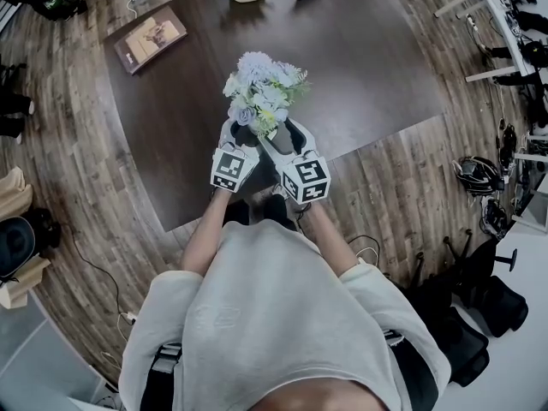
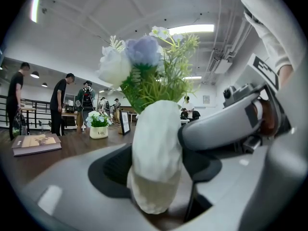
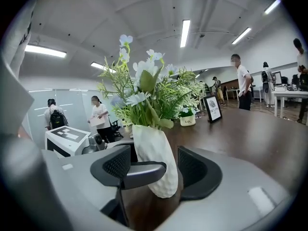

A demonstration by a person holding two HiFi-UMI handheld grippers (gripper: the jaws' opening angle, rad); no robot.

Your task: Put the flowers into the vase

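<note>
The left tool (image 2: 155, 172) is clenched on the white vase (image 2: 157, 134), with its pads pressing on the two sides of the vase. The right tool (image 3: 153, 170) is released: its pads stand apart, one on each side of the same vase. The vase stands upright on the dark table (image 1: 368, 67), its long axis vertical. The flowers (image 1: 263, 91) point up out of its mouth. Beyond the vase, a small white flower pot (image 2: 99, 132) carries the word "Life". The writing on the framed sign (image 2: 125, 123), also beyond the vase, is too small to read.
</note>
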